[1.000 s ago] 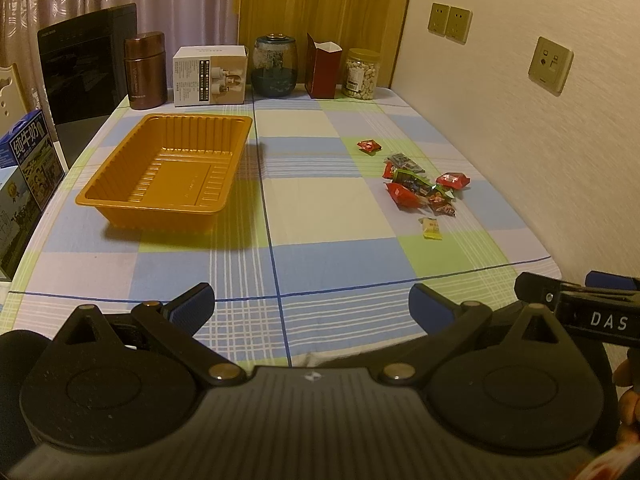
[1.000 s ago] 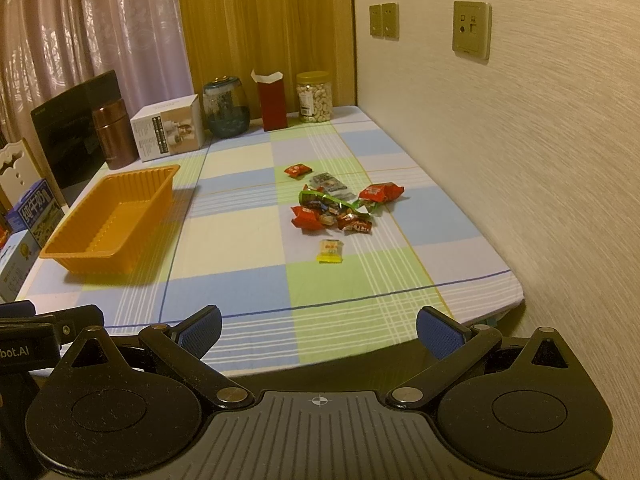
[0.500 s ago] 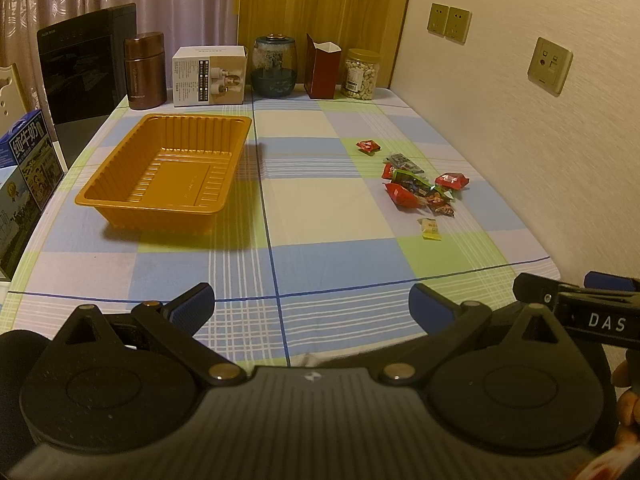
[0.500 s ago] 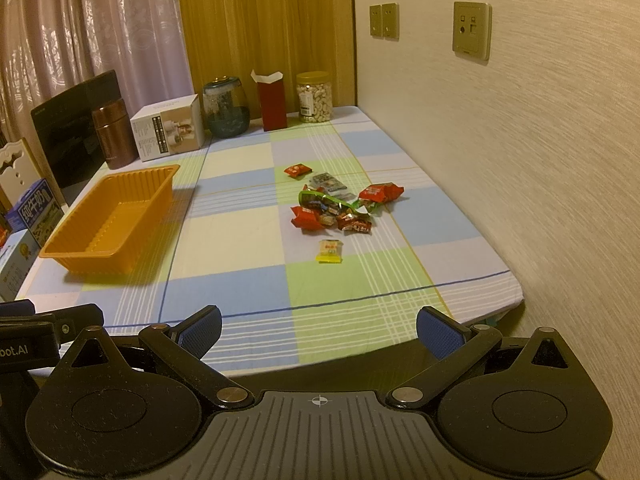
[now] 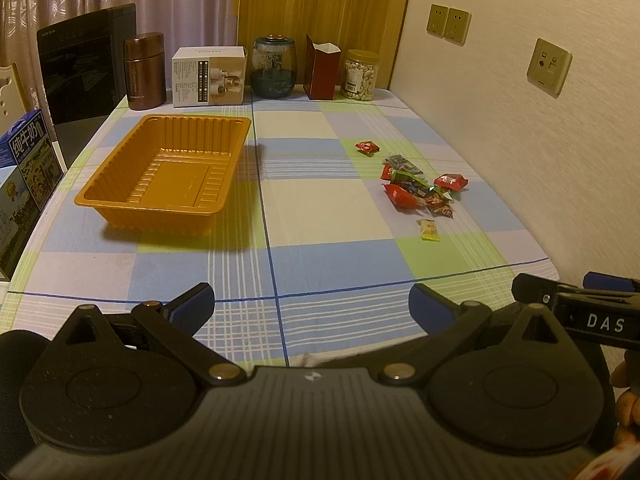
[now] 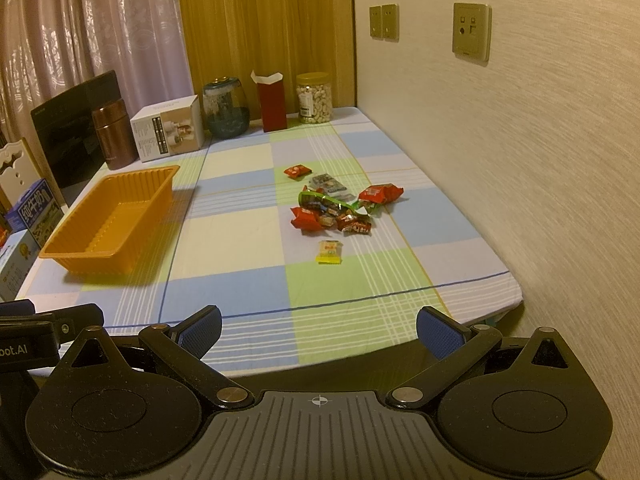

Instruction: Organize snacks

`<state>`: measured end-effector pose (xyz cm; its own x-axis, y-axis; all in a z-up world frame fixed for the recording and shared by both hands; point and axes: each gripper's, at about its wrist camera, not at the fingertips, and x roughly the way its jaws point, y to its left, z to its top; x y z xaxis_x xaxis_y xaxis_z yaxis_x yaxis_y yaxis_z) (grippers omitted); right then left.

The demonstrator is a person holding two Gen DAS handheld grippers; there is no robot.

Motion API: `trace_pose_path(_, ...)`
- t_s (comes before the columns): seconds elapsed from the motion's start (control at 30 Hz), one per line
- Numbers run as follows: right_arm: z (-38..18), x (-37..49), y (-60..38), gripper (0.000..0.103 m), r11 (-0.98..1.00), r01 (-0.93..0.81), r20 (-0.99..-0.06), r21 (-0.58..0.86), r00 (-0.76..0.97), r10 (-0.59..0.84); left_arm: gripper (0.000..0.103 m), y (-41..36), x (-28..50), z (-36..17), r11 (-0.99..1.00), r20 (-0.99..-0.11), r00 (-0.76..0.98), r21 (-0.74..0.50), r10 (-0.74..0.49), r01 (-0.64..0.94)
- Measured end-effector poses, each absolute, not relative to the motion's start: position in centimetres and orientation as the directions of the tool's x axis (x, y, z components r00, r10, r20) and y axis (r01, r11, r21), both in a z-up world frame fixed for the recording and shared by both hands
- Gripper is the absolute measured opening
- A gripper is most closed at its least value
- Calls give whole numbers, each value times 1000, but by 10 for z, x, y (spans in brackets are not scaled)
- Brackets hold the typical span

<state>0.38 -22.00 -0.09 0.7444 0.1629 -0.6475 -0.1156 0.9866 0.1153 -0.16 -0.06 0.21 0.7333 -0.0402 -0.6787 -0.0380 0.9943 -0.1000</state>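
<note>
Checked tablecloth [image 5: 320, 208] w/ orange tray [image 5: 168, 172] far left, snack pile [image 6: 340, 208] on the right, well apart. Left gripper [image 5: 312, 304] & right gripper [image 6: 318, 328] both spread wide near the edge, holding nothing.

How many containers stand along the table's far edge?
5: brown flask at left, then white box, dark glass jar, red carton and nut jar nearest the wall. None looks hidden.

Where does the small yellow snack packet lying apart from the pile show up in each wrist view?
Left wrist: the yellow snack packet lies right of centre, nearer the camera than the snack pile.
Right wrist: the same packet sits near the picture's centre, again just in front of the pile.
Shared landmark: the orange tray, left of the packet in both views.
</note>
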Motion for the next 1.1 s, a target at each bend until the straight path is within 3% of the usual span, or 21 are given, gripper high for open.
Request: trace_pose_path(1.1,-6,8,-223,103,987,-106,-650,121,743,159,103,1,7,-1,991,-680,730,-130,-64,-34)
